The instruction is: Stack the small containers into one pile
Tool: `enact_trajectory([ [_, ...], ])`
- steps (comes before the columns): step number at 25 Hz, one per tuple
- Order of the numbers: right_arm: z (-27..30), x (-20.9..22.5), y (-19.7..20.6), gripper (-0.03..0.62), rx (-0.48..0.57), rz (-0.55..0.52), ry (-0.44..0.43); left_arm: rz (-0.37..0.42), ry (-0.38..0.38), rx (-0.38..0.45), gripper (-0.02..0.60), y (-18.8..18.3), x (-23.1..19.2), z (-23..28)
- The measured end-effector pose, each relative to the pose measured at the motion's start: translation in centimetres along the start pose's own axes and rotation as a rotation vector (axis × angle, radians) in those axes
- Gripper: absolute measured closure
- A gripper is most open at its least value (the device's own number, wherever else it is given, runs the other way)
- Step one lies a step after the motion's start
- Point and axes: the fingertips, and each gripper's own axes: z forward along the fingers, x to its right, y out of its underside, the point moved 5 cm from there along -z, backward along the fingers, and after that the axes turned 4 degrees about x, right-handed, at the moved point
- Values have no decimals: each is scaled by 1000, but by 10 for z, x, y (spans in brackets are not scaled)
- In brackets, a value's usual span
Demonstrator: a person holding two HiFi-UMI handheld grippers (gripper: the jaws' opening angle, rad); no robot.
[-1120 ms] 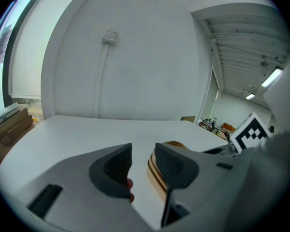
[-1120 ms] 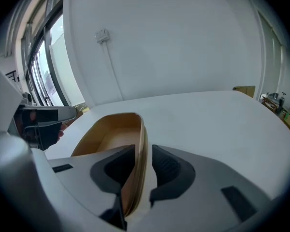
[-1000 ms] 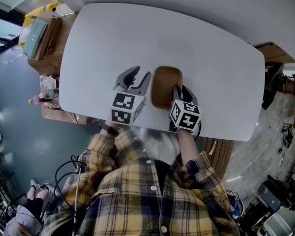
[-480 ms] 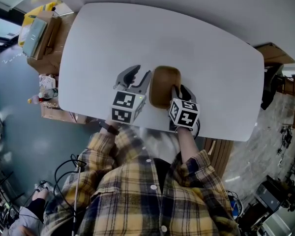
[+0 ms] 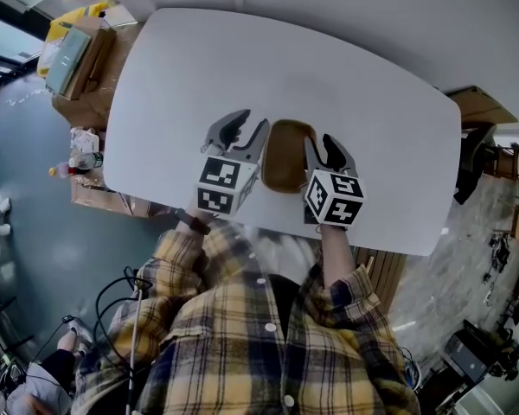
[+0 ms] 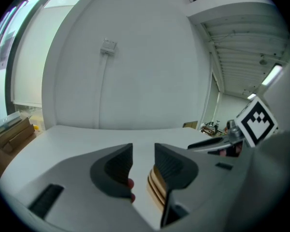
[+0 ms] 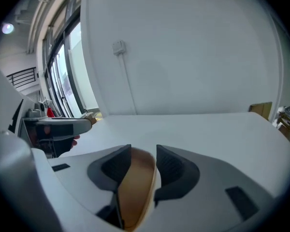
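A pile of nested brown wooden containers [image 5: 287, 154] sits on the white table [image 5: 346, 85] near its front edge; its layered rims [image 6: 157, 190] show in the left gripper view. My left gripper [image 5: 245, 128] [image 6: 143, 153] hovers just left of the pile. Its jaws have just been closing slightly, but they stand open with nothing between them. My right gripper [image 5: 324, 145] [image 7: 143, 153] is at the pile's right side, lifted off it. Its jaws have just been opening and stand open, and the pile's top rim [image 7: 135, 187] shows in the gap below them, untouched.
Cardboard boxes [image 5: 78, 59] and clutter stand on the floor past the table's left edge. A wooden piece [image 5: 480, 102] lies beyond the right corner. The table's front edge runs close behind both grippers. A white wall [image 7: 183, 57] rises beyond the far edge.
My right gripper has let go of the pile's right rim, opened its jaws and risen a little to the right. The left gripper and the pile stay in place.
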Motion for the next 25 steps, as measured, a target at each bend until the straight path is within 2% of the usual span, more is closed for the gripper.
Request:
enact_trajectory([
  [7,-16,-18,-70,442,216,-147,-142,25,-8,80,460,-34,4,-7],
  [13,-39,-30,-114,444,338,-231,-228,67,-15,167,492,-68,12,-13],
  [18,-57,-40,-138,516,419,-280,-262,90,-4,212,517,-88,19,-19],
  [25,-71,-41,-151,569,462,-343,-272,106,30,249,535,-103,36,-22],
])
